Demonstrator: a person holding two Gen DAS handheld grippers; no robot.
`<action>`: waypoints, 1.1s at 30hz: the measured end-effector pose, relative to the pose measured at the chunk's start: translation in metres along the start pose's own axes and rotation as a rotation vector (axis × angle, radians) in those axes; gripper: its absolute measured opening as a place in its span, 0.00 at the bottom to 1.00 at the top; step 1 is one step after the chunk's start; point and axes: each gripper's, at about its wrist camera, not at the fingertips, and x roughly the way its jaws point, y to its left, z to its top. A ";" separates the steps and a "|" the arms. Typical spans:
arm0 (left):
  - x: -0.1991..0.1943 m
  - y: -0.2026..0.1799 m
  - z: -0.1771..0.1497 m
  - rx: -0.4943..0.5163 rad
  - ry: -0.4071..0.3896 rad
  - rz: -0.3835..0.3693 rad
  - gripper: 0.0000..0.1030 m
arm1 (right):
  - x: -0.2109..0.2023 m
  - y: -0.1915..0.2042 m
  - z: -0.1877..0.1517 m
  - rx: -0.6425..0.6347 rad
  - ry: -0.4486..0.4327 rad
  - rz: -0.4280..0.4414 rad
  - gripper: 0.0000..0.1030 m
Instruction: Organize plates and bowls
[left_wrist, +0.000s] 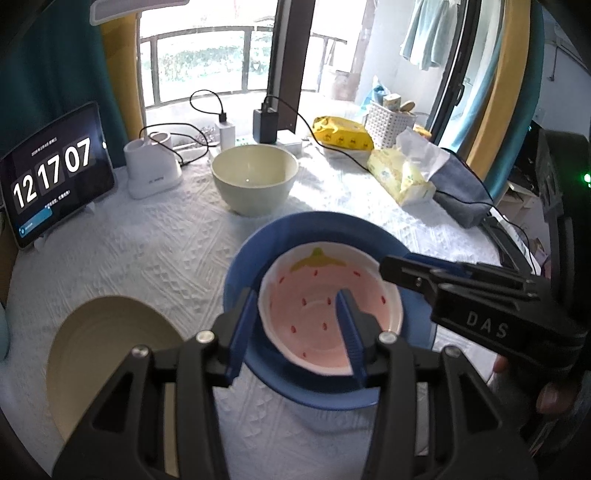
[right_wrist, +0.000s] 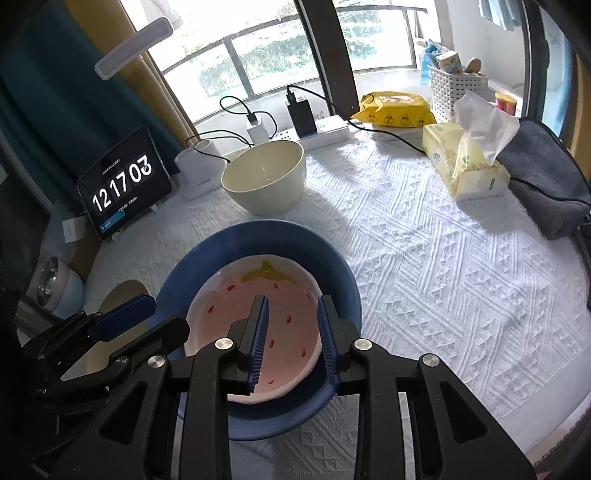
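A pink strawberry-patterned bowl (left_wrist: 314, 306) (right_wrist: 229, 299) rests inside a blue plate (left_wrist: 251, 258) (right_wrist: 221, 251) on the white tablecloth. My left gripper (left_wrist: 295, 293) is open and straddles the bowl's left rim, one finger outside and one inside. My right gripper (right_wrist: 291, 299) straddles the right rim with its jaws a little apart; its pads do not press on the rim. Each gripper also shows in the other's view: the right gripper (left_wrist: 391, 266) and the left gripper (right_wrist: 166, 317). A cream bowl (left_wrist: 255, 177) (right_wrist: 264, 177) stands behind. A tan plate (left_wrist: 107, 354) (right_wrist: 125, 291) lies at the left.
A tablet clock (left_wrist: 55, 173) and a white device (left_wrist: 151, 166) stand at the back left. Chargers with cables, a yellow wipes pack (left_wrist: 343, 133), a tissue pack (left_wrist: 399, 177), a white basket (left_wrist: 388, 122) and a grey pouch (left_wrist: 461, 192) line the back and right.
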 end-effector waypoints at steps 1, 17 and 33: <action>0.000 0.000 0.001 -0.001 -0.001 0.000 0.45 | 0.000 0.000 0.001 0.001 0.000 0.000 0.28; -0.003 0.012 0.023 -0.008 -0.025 0.010 0.45 | 0.000 0.004 0.020 -0.016 -0.013 0.013 0.28; 0.015 0.022 0.049 -0.011 -0.018 0.029 0.45 | 0.018 -0.001 0.050 -0.022 -0.009 0.035 0.28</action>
